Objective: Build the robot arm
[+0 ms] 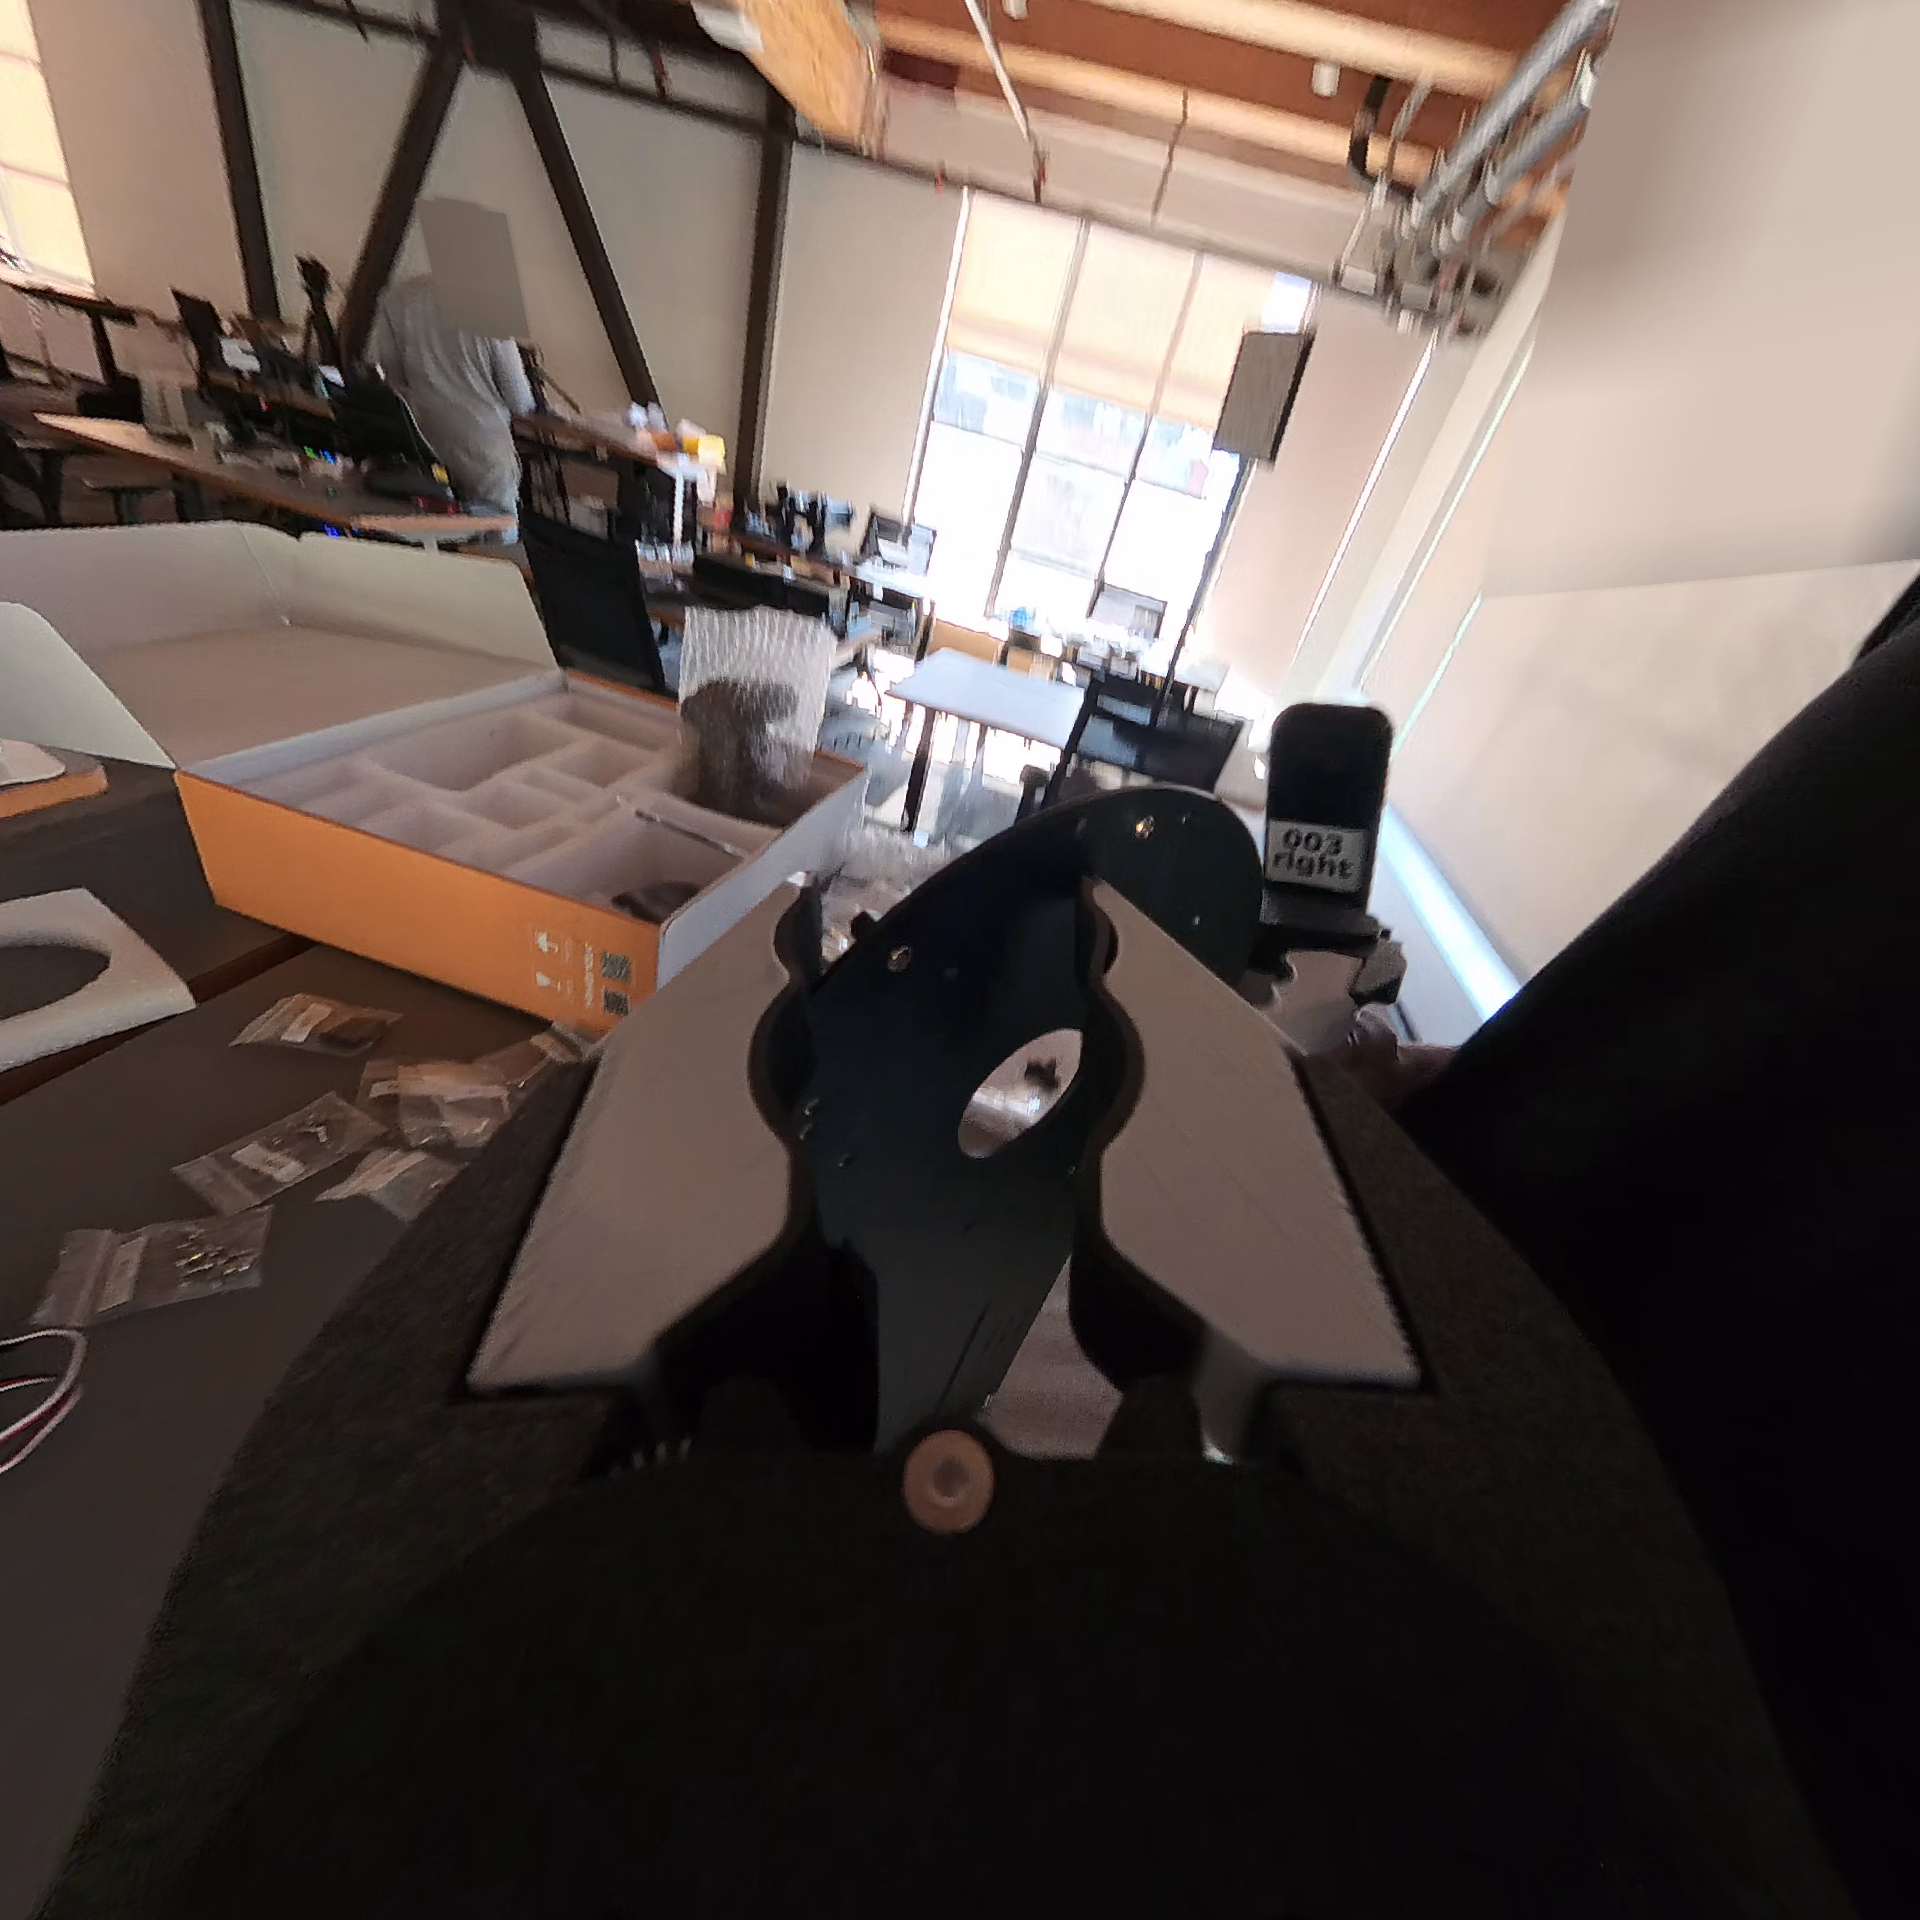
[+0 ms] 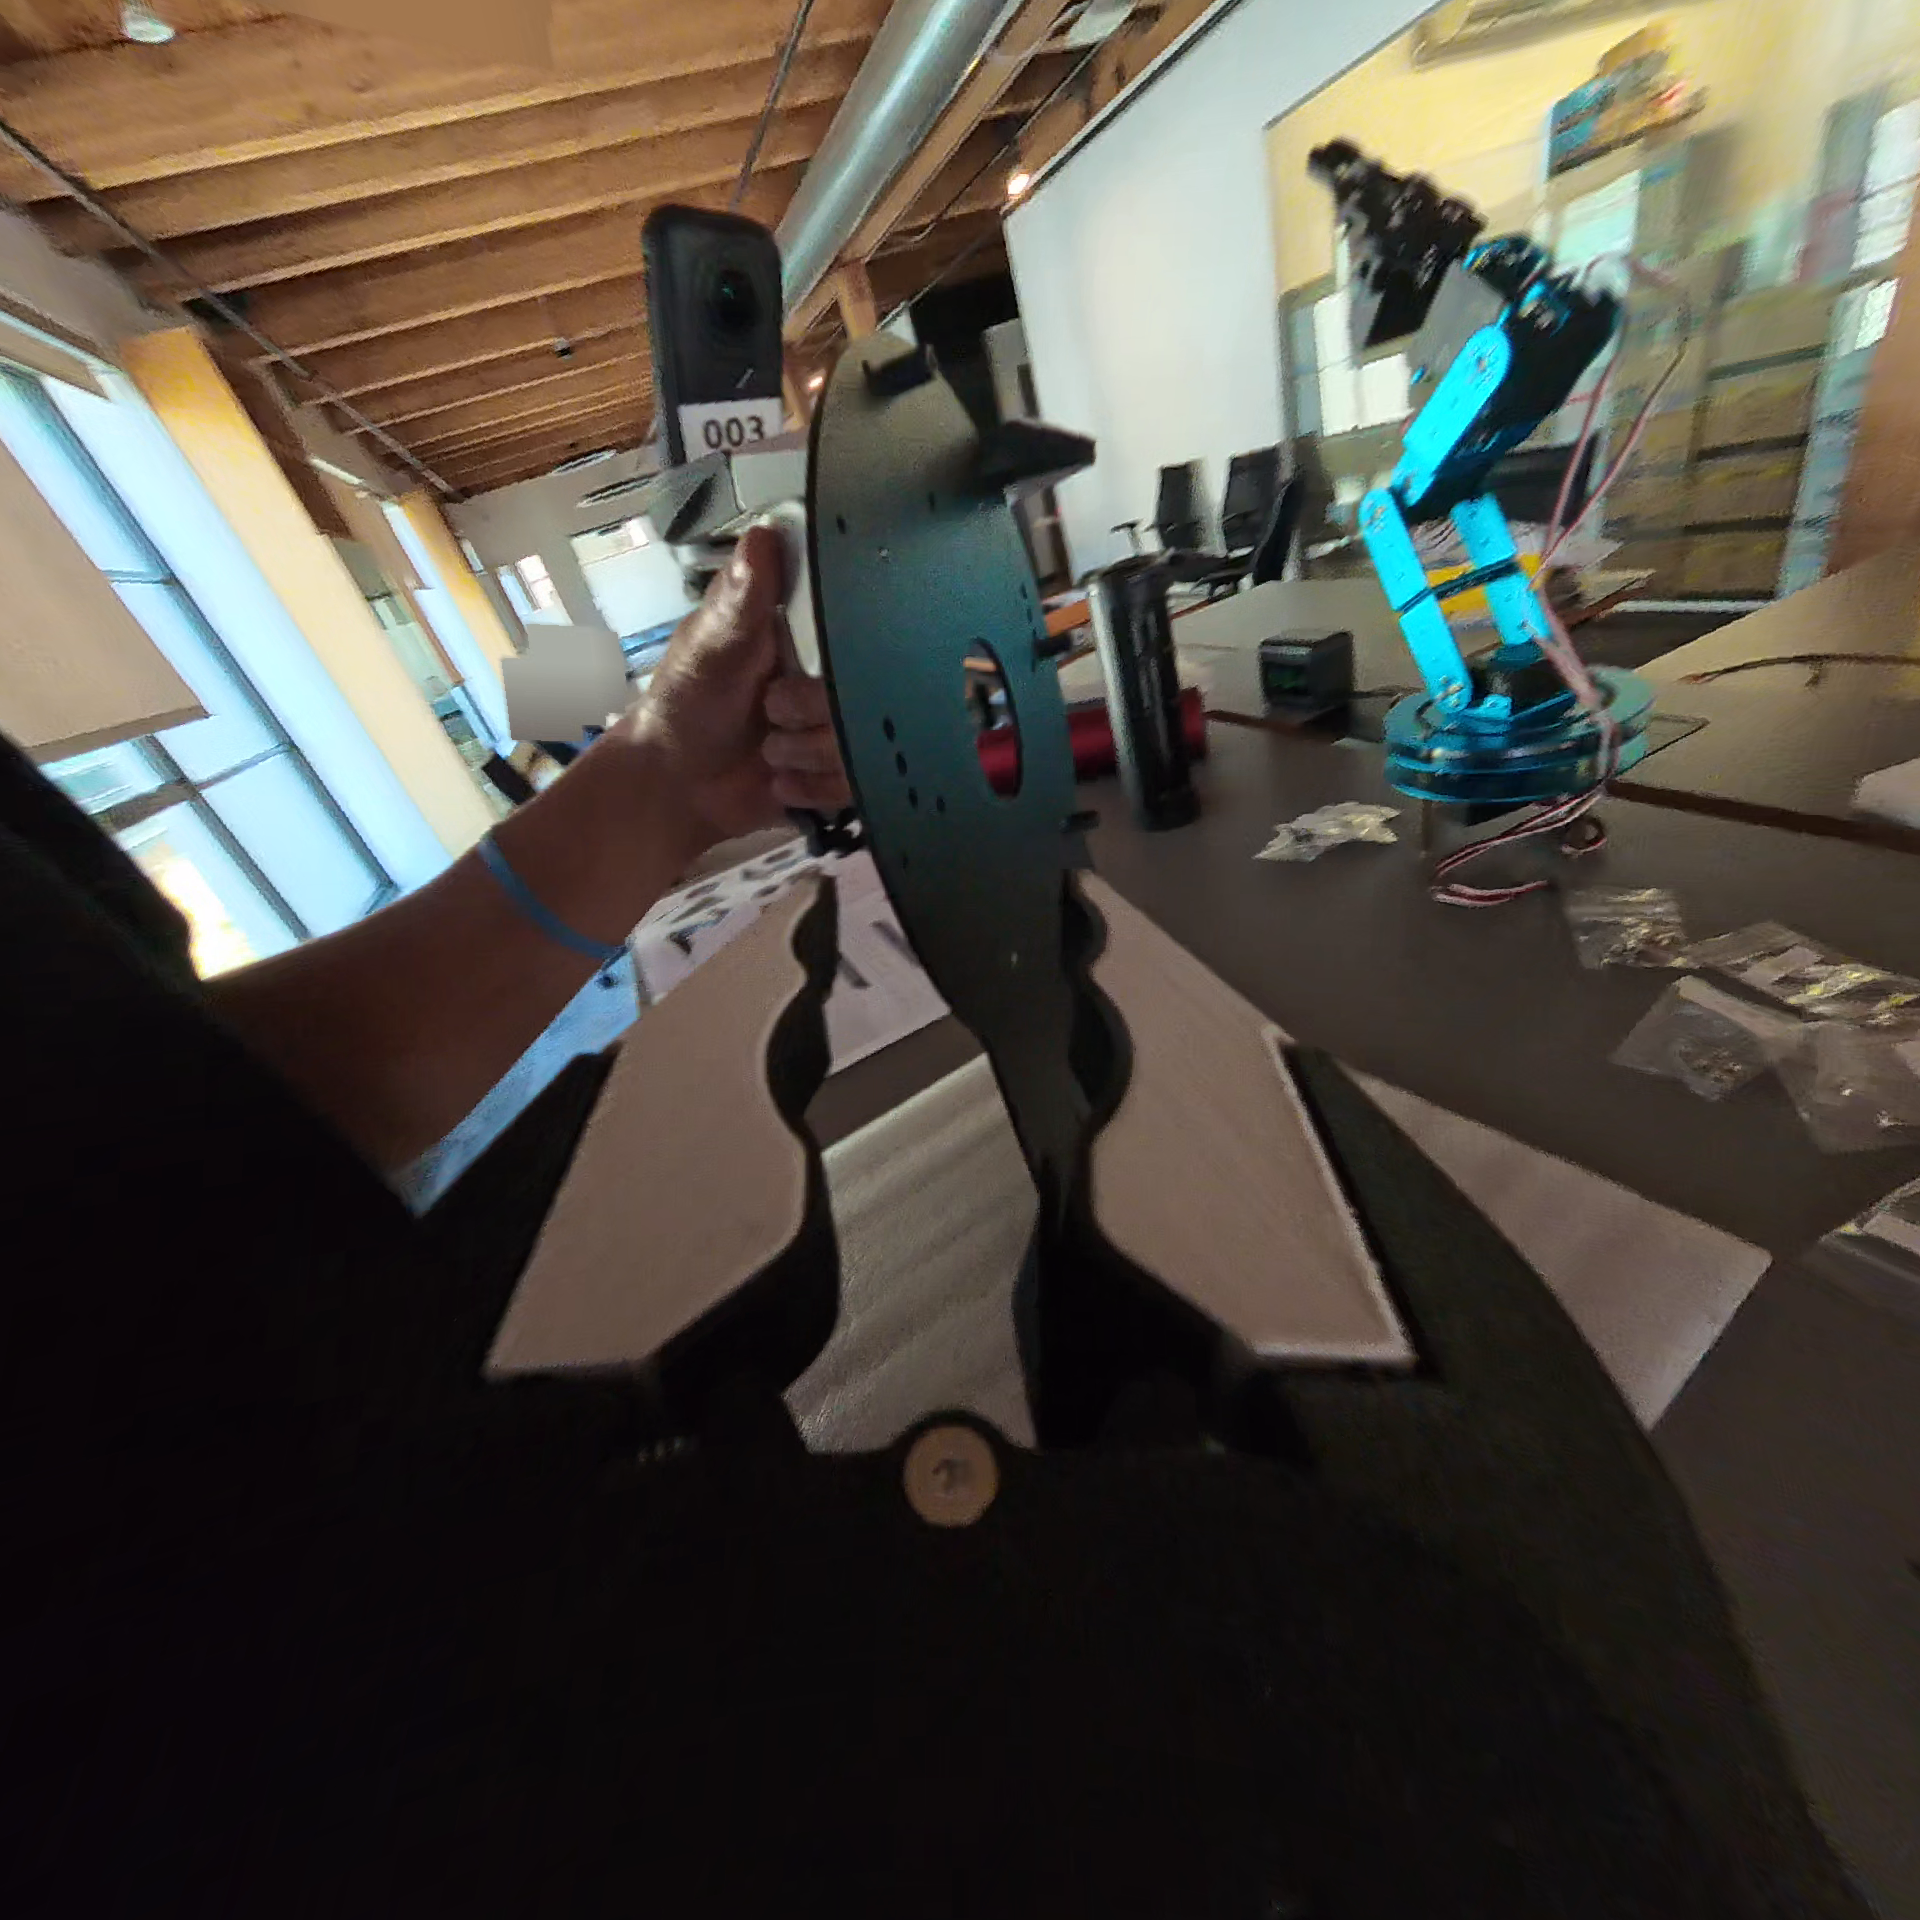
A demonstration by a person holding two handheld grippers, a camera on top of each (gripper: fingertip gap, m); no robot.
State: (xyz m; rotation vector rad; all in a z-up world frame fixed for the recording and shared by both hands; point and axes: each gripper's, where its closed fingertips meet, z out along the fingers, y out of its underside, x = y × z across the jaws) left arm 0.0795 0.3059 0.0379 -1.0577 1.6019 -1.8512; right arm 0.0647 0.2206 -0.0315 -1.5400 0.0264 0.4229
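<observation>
Both grippers have hold of the same thing: a dark round metal plate with a big oval hole and lots of small screw holes. It's up off the table, dead centre in both views. The left gripper is clamped on it across its face. The right gripper looks pinched on its lower edge, with the plate standing on edge between the fingers.

My take: with two grips on one rigid plate, keep both wrists moving together so it doesn't twist.

The dark tabletop has little zip bags of hardware at lower left and an orange box with a white foam insert at mid left. A blue robot arm kit sits upper right in the right view. The room is an open office with wood ceiling beams and big windows.
</observation>
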